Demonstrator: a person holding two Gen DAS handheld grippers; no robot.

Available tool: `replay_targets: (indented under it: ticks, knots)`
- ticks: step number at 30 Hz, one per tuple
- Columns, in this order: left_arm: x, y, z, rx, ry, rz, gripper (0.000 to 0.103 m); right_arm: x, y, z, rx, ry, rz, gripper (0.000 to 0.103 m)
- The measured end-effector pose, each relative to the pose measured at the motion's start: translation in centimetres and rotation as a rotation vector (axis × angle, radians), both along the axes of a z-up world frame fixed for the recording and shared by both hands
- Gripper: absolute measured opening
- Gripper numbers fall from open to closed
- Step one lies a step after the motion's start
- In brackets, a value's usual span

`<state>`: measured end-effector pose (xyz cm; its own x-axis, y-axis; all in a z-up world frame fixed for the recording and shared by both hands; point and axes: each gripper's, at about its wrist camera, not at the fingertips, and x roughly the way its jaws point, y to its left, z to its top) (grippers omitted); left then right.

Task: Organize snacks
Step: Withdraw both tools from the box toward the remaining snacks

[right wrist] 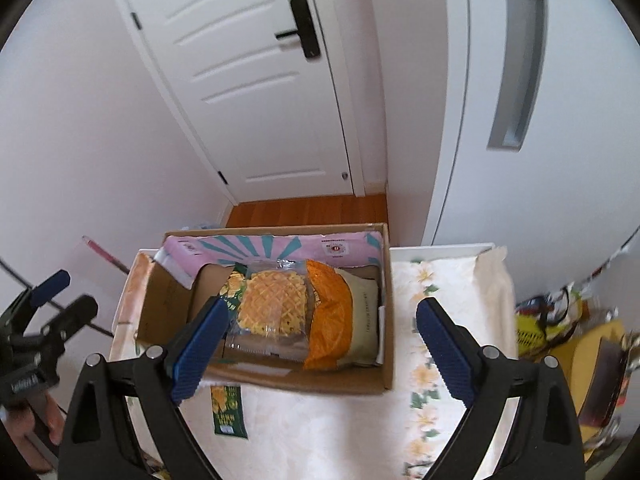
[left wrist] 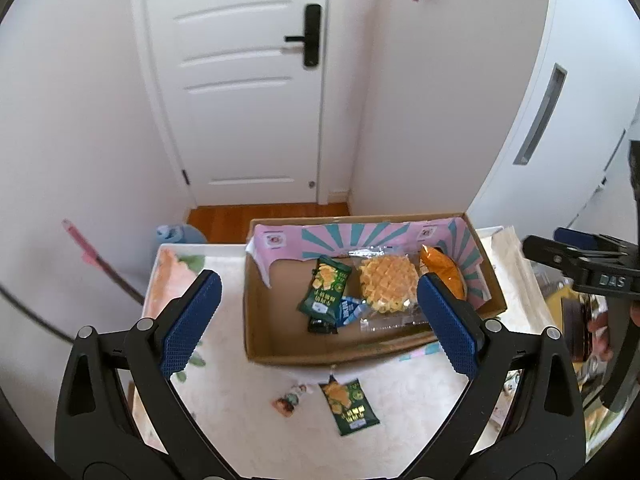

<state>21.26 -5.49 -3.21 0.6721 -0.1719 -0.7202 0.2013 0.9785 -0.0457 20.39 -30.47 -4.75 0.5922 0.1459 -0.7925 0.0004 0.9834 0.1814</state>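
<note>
A cardboard box (left wrist: 280, 344) with a pink and teal flap stands on the white table; it also shows in the right wrist view (right wrist: 312, 380). Inside lie a clear waffle pack (left wrist: 385, 282) (right wrist: 272, 304), an orange bag (left wrist: 444, 270) (right wrist: 330, 312), a green snack packet (left wrist: 324, 286), a small blue packet (left wrist: 348, 310) and a beige pouch (right wrist: 362, 320). A second green packet (left wrist: 348, 404) (right wrist: 228, 410) and a small sachet (left wrist: 290, 398) lie on the table in front of the box. My left gripper (left wrist: 320, 320) is open and empty above the box front. My right gripper (right wrist: 316, 348) is open and empty over the box.
A floral cloth (right wrist: 424, 360) covers the table right of the box. A cluttered pile with a yellow basket (right wrist: 536, 330) sits at far right. A white door (left wrist: 240, 80) and wood floor (left wrist: 260, 220) lie beyond the table. A pink-handled stick (left wrist: 96, 258) leans at left.
</note>
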Motion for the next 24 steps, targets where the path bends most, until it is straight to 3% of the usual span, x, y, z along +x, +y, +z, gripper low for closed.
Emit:
replay_targets:
  ticks: [6, 12, 22, 24]
  knots:
    - [-4.8, -0.3, 0.1, 0.000, -0.015, 0.088, 0.098, -4.4, -1.4, 1.5, -0.058, -0.050, 0.040, 0.094]
    - [-8.6, -1.3, -2.4, -0.026, 0.028, 0.150, 0.098, -8.8, -2.7, 1.0, -0.140, -0.102, 0.076, 0.094]
    - [-11.6, -2.8, -9.8, -0.029, 0.127, 0.184, 0.098, -14.3, -5.6, -5.5, -0.126, -0.033, 0.086, 0.093]
    - [-11.3, -3.1, -11.6, -0.034, 0.155, 0.171, 0.098, -15.3, -5.7, -7.4, -0.129, -0.015, 0.098, 0.086]
